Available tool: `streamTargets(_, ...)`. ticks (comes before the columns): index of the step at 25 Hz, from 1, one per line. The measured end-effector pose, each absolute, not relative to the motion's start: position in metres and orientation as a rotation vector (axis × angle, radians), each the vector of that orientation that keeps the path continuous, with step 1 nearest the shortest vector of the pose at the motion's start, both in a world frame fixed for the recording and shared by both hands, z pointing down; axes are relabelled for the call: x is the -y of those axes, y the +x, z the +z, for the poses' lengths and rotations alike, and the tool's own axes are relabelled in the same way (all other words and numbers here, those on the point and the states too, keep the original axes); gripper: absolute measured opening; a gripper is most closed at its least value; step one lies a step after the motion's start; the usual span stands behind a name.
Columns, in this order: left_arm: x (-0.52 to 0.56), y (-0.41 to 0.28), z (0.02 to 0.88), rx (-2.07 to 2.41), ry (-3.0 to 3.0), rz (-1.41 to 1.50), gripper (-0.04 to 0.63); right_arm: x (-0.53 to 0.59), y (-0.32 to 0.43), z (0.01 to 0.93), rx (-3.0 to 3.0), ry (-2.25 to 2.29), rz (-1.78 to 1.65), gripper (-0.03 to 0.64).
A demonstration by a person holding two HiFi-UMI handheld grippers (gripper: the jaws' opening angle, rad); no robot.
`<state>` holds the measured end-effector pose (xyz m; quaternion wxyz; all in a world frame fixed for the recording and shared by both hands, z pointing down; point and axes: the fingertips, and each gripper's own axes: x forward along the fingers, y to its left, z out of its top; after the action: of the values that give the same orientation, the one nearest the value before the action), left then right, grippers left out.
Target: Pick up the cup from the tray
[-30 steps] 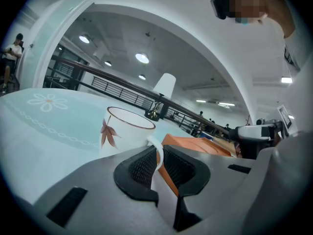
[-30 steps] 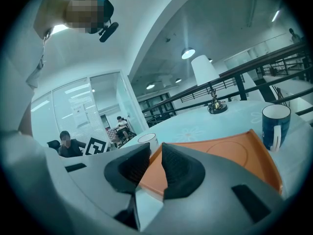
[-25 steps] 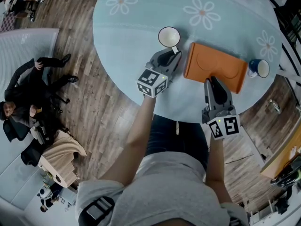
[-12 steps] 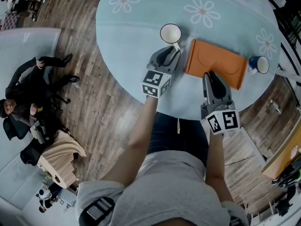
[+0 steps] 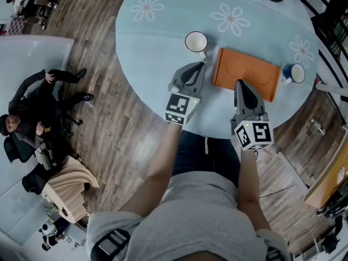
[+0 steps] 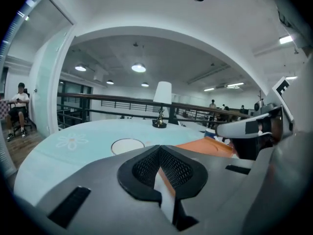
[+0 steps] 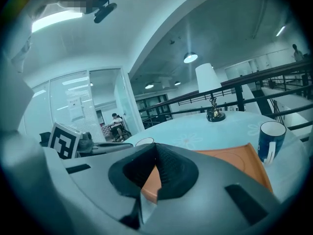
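Fingers (image 6: 144,168) of L gripper (image 5: 199,65) & R gripper (image 5: 239,84) just closed, empty; white cup (image 5: 196,42) (small handle) beside tray (image 5: 244,72).

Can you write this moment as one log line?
left gripper: jaws just closed, empty; right gripper: jaws just closed, empty; tray: holds nothing; white cup: on table beside it; blue cup: on table

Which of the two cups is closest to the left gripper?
The white round cup, just ahead of the left gripper. The dark blue mug stands far off, past the other end of the flat orange tray.
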<state>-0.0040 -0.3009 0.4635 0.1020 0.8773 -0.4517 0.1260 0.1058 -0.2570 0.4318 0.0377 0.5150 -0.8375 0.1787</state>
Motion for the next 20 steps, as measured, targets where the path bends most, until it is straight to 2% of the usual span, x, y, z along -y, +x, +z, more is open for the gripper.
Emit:
streamTargets(8,0.294,0.042,0.420,1.267,2.714,0.313,0.008,0.262,0.118,0.407,2.561,1.660,0.475,0.008)
streamTargets(20,0.292,0.073,0.392,1.204,2.798,0.303,0.008,0.270,0.131,0.388,2.546,1.713,0.382,0.008)
